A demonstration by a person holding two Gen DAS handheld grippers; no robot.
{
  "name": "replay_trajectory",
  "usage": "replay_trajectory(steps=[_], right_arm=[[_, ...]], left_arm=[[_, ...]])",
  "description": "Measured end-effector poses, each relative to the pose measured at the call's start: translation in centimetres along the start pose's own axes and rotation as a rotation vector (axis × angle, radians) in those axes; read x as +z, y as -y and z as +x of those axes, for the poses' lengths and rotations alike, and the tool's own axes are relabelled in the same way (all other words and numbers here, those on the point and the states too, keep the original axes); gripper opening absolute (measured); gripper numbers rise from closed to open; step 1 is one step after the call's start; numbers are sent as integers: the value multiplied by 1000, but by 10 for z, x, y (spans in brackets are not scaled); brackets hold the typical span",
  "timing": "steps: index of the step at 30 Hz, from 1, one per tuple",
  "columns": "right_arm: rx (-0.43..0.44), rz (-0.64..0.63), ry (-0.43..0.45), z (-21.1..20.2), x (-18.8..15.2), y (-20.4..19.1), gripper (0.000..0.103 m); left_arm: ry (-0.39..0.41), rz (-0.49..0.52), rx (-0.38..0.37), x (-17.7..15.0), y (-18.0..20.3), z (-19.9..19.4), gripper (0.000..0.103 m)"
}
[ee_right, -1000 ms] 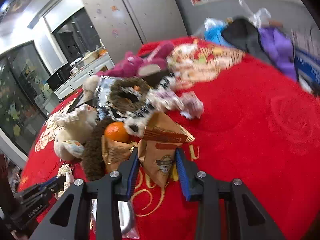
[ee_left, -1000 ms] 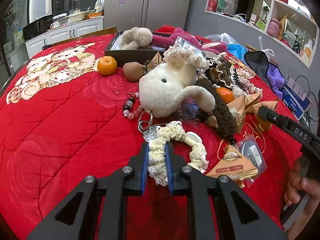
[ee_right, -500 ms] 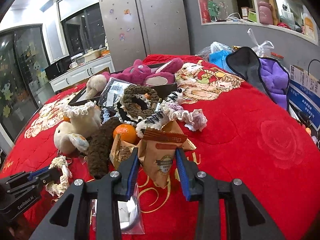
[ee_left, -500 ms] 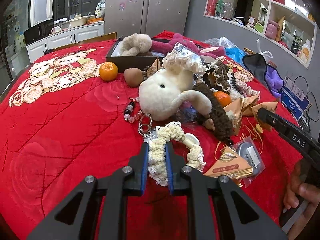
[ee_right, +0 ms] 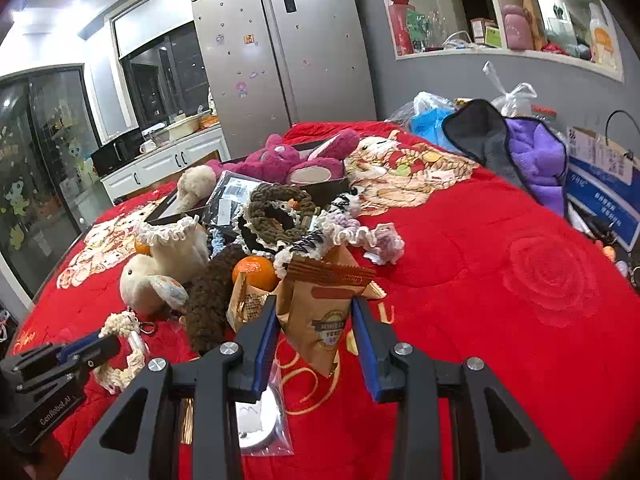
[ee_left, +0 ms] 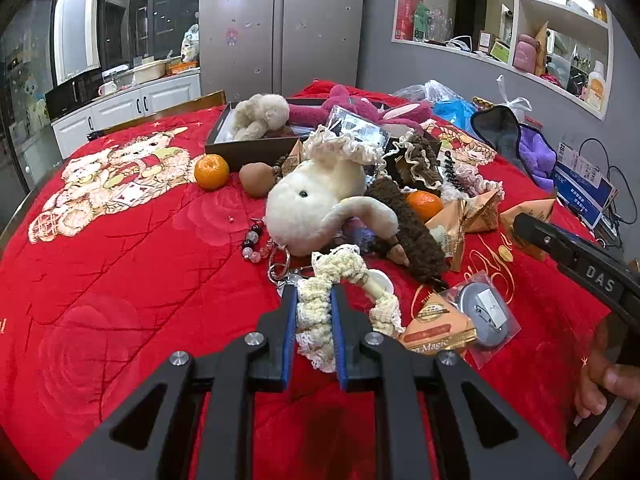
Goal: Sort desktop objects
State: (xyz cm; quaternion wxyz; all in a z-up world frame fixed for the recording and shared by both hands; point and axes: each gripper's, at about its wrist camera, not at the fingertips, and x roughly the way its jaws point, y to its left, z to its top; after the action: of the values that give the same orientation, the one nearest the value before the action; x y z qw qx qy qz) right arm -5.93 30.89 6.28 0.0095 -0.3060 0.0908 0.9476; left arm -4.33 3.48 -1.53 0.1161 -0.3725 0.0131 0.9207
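Grippers at work over a red blanket (ee_left: 120,280) strewn with small objects. Left gripper (ee_left: 314,312): blue pads clamped on a cream crocheted scrunchie (ee_left: 316,308), whose free loop trails to the right beside a white plush toy (ee_left: 316,204). Right gripper (ee_right: 316,328): pads pressed against both sides of a brown triangular snack packet (ee_right: 320,308), held upright at the near edge of the pile. Behind it lie an orange (ee_right: 254,270), a brown knitted strip (ee_right: 212,292) and more scrunchies. A dark tray (ee_left: 248,146) at the far side holds a beige plush (ee_left: 260,114) and a pink plush (ee_right: 288,160).
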Motion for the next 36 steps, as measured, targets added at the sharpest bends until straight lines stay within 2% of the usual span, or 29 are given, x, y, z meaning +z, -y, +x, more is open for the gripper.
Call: replay_trajectory(steps=[4, 11, 25, 36], right_arm=[[5, -18, 11, -11, 1, -6, 36], [18, -54, 41, -27, 15, -29, 37], [5, -114, 62, -36, 42, -68, 37], [-6, -156, 59, -29, 60, -83, 37]], left_arm=[[0, -17, -30, 4, -1, -7, 17], [16, -62, -37, 24, -9, -22, 17], [39, -60, 14, 58, -20, -39, 17], [41, -12, 27, 83, -14, -35, 17]])
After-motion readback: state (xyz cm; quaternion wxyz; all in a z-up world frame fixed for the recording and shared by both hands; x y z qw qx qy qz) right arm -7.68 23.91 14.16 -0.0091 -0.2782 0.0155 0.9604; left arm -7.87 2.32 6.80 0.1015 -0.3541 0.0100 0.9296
